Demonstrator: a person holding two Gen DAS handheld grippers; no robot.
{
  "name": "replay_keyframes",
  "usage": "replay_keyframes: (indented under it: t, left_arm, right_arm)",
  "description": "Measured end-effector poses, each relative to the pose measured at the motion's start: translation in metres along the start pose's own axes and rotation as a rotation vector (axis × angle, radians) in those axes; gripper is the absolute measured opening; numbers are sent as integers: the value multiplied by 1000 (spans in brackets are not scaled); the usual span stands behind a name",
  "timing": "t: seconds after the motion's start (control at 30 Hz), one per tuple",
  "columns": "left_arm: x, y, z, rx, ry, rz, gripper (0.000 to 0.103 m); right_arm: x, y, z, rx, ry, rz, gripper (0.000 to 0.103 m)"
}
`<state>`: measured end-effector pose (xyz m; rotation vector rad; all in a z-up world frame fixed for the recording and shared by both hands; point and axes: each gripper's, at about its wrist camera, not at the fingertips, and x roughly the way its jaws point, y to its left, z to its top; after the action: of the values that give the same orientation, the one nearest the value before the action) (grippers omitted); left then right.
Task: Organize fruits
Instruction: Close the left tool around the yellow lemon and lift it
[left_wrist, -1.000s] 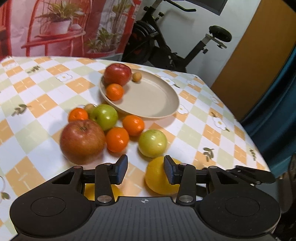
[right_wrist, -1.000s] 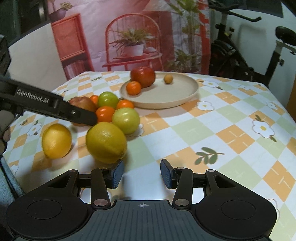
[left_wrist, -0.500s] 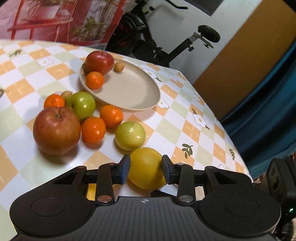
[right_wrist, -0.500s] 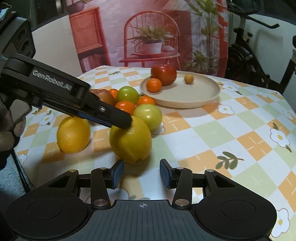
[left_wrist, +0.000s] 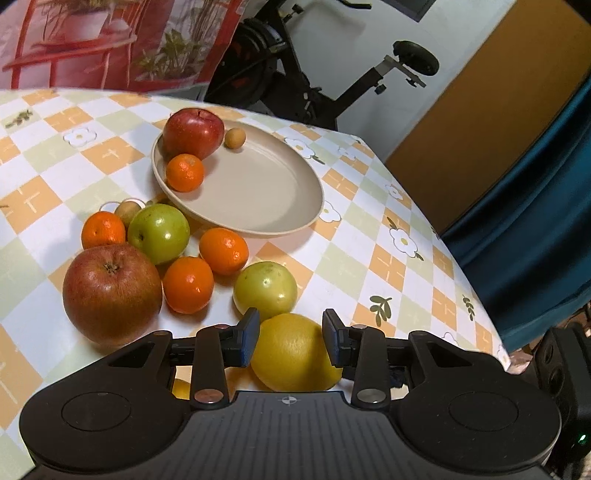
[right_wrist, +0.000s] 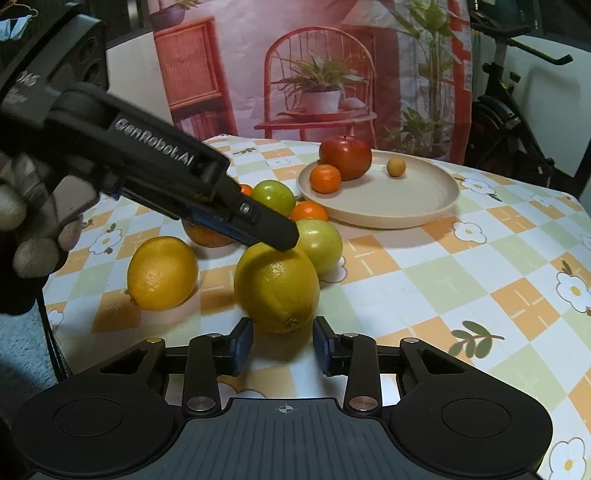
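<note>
A yellow lemon (left_wrist: 291, 350) sits between the pads of my left gripper (left_wrist: 290, 338), which is shut on it. In the right wrist view the same lemon (right_wrist: 277, 288) has a left finger (right_wrist: 258, 225) across its top. My right gripper (right_wrist: 282, 343) is just in front of the lemon's near tip; its jaws are closing, and the pads stand apart from the fruit. A beige plate (left_wrist: 258, 206) further back holds a red apple (left_wrist: 193, 133), a mandarin (left_wrist: 184, 172) and a small brown fruit (left_wrist: 235, 138).
On the checked tablecloth lie a big red apple (left_wrist: 110, 291), two green apples (left_wrist: 159, 232) (left_wrist: 265, 290), several mandarins (left_wrist: 188, 284) and a second lemon (right_wrist: 162, 273). The table edge (left_wrist: 461, 266) runs along the right. An exercise bike (left_wrist: 314, 85) stands behind.
The left jaws came around the lemon and closed on it. The lemon now sits centred before the right gripper instead of off to its left. The right jaws have narrowed.
</note>
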<state>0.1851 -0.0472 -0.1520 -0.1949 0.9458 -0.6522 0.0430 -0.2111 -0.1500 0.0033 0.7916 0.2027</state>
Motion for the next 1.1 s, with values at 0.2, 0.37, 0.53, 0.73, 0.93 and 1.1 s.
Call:
replay_keyframes:
  t: [0.2, 0.37, 0.53, 0.73, 0.93, 1.1]
  left_arm:
    - [6, 7, 2, -23, 36, -33, 39]
    - [6, 11, 1, -38, 38, -45, 40]
    - [6, 9, 1, -28, 27, -38, 40]
    - [-1, 5, 4, -16, 4, -36, 40]
    - [-15, -8, 19, 15, -44, -40, 40]
    - [-27, -21, 38, 48, -90, -38, 40]
  right_arm:
    - [3, -1, 2, 8, 8, 8, 33]
    - [9, -3, 4, 26, 15, 26, 37]
    - [13, -7, 4, 59, 8, 45, 39]
    - [8, -7, 7, 65, -22, 50, 38]
    - [-5, -10, 22, 53, -72, 49, 38]
    - [-14, -16, 46, 23, -105, 45, 38]
